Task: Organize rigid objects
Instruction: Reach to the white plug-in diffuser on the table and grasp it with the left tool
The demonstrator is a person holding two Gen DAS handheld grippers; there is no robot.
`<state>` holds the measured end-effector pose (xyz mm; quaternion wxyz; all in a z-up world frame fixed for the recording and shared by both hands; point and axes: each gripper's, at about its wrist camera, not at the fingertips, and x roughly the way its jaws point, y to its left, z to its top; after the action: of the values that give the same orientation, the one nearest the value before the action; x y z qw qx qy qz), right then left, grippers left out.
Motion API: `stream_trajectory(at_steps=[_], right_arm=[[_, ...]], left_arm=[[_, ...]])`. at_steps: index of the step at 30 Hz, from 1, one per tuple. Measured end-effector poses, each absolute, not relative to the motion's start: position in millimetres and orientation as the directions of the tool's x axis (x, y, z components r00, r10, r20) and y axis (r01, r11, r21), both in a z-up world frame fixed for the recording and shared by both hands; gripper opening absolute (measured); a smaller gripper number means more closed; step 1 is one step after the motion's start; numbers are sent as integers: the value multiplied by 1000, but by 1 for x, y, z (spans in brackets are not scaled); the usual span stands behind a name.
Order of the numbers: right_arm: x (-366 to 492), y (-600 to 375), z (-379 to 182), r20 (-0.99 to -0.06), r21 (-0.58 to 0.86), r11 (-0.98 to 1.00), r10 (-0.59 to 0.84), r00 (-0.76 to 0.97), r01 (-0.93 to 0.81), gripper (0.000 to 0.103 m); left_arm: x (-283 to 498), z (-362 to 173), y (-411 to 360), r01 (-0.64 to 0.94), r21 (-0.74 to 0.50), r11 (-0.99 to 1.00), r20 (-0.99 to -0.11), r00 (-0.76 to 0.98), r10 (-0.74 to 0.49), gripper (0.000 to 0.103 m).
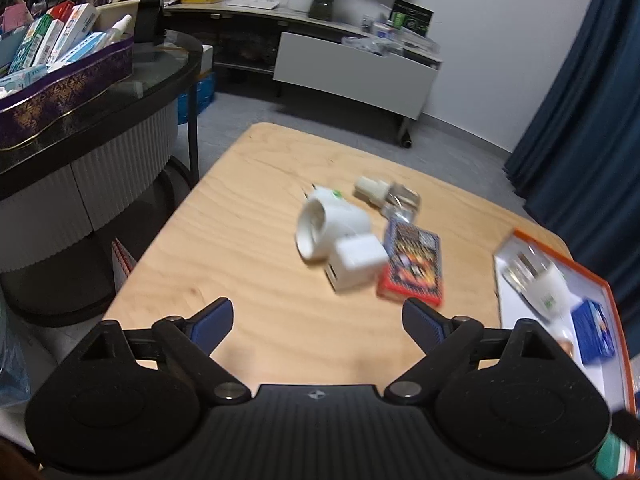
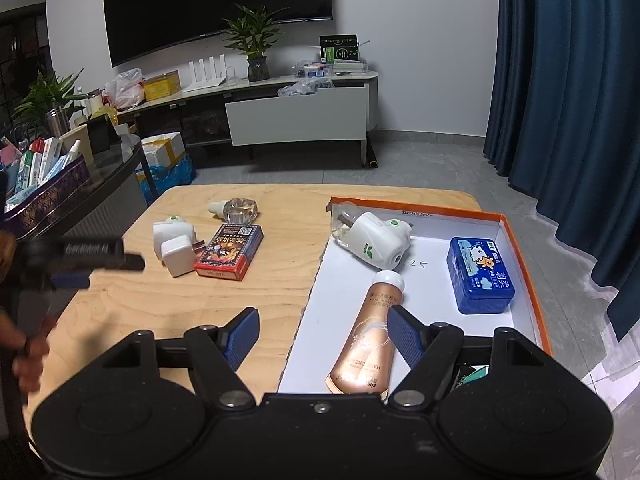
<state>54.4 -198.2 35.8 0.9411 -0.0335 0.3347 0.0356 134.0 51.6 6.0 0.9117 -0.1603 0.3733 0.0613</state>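
Observation:
On the wooden table (image 1: 240, 240) lie a round white plug-in device (image 1: 332, 220), a white cube charger (image 1: 356, 262), a red card box (image 1: 414, 268) and a small glass bottle (image 1: 394, 196). My left gripper (image 1: 318, 312) hovers just short of them, open and empty. An orange-rimmed white tray (image 2: 520, 248) on the right holds a white plug-in device (image 2: 376, 244), a blue tin (image 2: 480, 276) and a gold tube (image 2: 368, 332). My right gripper (image 2: 323, 320) stands open over the tray's near left edge. Its right finger (image 2: 404, 336) overlaps the tube without gripping it.
A dark round side table (image 1: 120, 92) at the left carries a purple tin (image 1: 64, 96) full of small boxes. A low TV cabinet (image 2: 296, 120) and plants stand at the back, blue curtains (image 2: 568, 120) at the right. A person's hand (image 2: 28, 352) shows at the left edge.

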Motion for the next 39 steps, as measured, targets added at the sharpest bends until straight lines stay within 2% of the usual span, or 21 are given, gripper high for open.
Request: stream_trajectory(at_steps=[4,15,18,21,23,29,39], right_arm=[[59,-197,33,-640,-42,995,43,768,-91,85],[83,-193,20,-662,-42,994,49,748,-103,85],[92,-189,18,-667,-42,993,54,744,-110,85],[101,-184,15,-671,-40,991,66,739,-124,85],[107,-180,12,-675,-38,990,74,734,-135,85],[125,-163,3,-692,-33,985,100,715,-169,85],[170,-129,-18,-742,0,979,136,656,-203,85]], left_arm=[[164,3,54,-243,-221,944,-699,715,20,99],[249,-23,61,-271,-190,944,-784,621,21,100],[257,-33,63,-268,-184,946,-797,603,16,96],[250,-34,59,-227,-130,965,-774,632,44,84],[241,-33,60,-194,-109,975,-753,657,46,60],[211,-34,86,-143,-199,969,-707,706,-41,60],[151,-19,106,-140,-238,961,-635,771,-45,60]])
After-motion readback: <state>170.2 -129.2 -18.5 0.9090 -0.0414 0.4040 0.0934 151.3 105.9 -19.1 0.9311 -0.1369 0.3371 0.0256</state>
